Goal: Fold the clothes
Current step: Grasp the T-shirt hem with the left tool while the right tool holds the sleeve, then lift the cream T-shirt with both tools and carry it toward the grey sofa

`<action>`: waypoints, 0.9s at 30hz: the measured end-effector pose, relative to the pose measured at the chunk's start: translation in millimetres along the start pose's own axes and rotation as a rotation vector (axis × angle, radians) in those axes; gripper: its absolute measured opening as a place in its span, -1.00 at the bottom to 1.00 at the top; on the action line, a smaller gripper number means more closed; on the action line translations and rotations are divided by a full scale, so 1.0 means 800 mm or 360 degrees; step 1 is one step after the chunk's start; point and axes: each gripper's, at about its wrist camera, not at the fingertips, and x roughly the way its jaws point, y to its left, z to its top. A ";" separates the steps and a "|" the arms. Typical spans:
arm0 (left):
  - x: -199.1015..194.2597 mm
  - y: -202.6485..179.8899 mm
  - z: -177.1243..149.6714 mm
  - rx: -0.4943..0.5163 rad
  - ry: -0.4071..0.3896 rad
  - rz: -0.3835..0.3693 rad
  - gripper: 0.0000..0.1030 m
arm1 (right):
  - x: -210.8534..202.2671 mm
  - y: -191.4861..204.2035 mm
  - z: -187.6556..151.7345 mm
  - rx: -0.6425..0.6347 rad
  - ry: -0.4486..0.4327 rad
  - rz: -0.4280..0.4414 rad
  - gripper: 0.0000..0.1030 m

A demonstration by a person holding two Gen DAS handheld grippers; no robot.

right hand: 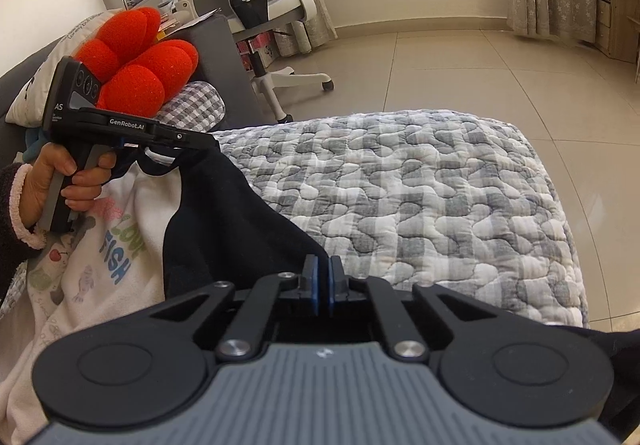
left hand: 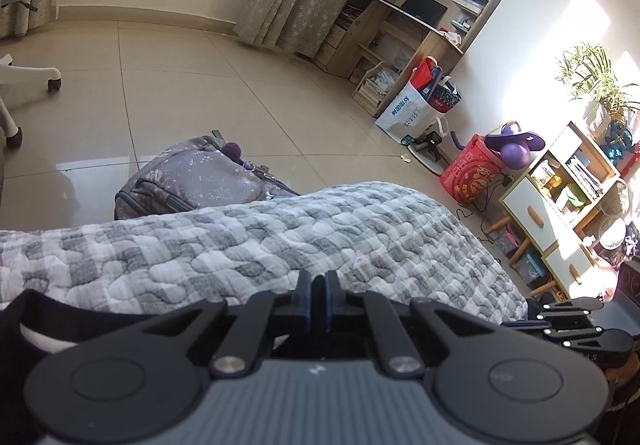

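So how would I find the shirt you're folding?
Look at the grey-and-white checked quilt covering the bed. At its left end lies the white shirt with dark navy sleeves, beside a puffy red plush toy. Only the shirt has blue letters spelling FISH and little cartoon drawings.

Both wrist views low, close over quilt [left hand: 280,245], facing floor; quilt shared.

"GenRobot.AI" on left tool [right hand: 200,143], "FISH" on white garment [right hand: 120,245]
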 end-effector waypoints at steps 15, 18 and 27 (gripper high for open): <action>-0.001 -0.025 0.014 -0.0012 -0.0369 0.0500 -0.92 | 0.064 0.010 0.067 -0.0236 -0.0207 -0.0453 -0.92; 0.006 -0.024 0.014 0.0022 -0.0358 0.0578 -0.92 | 0.082 0.008 0.070 -0.0245 -0.0178 -0.0487 -0.92; 0.036 -0.021 0.000 0.0122 -0.0237 0.0732 -0.91 | 0.107 -0.002 0.064 -0.0223 -0.0122 -0.0535 -0.97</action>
